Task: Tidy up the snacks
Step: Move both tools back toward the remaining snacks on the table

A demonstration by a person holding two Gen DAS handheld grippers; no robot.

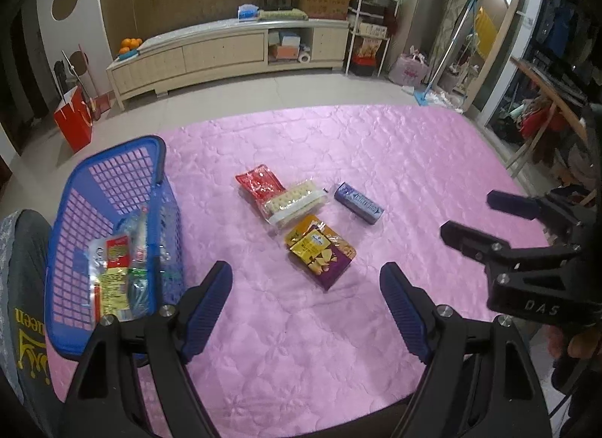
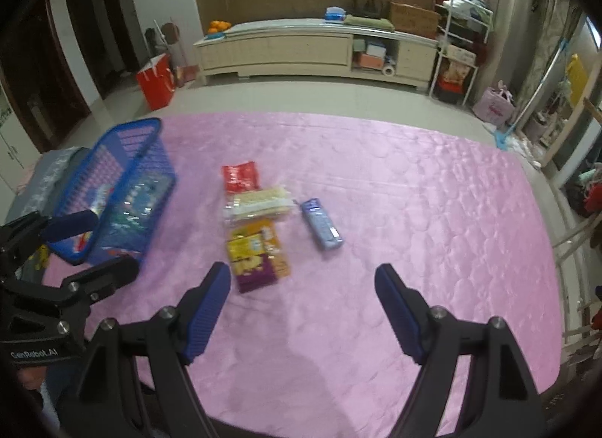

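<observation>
From the left wrist, the blue basket (image 1: 113, 234) at near left on the pink bed cover (image 1: 376, 159) already holds a few packets, while a red packet (image 1: 259, 184), cracker pack (image 1: 295, 203), blue box (image 1: 359, 203) and yellow-purple snack bags (image 1: 323, 253) lie outside; the left gripper (image 1: 304, 306) is spread, empty. From the right wrist, the same four lie loose right of the basket, and the right gripper (image 2: 303, 306) is spread wide, empty. I judge the task partly done.

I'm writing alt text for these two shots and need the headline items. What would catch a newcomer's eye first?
The glossy pink quilt fills both views. On its left stands a blue basket already holding packets, and near the middle lies a small cluster of loose snacks: a red packet, a purple-and-yellow snack pack and a blue-wrapped bar. Both open claws, left claw and right claw, point down at them.
</observation>
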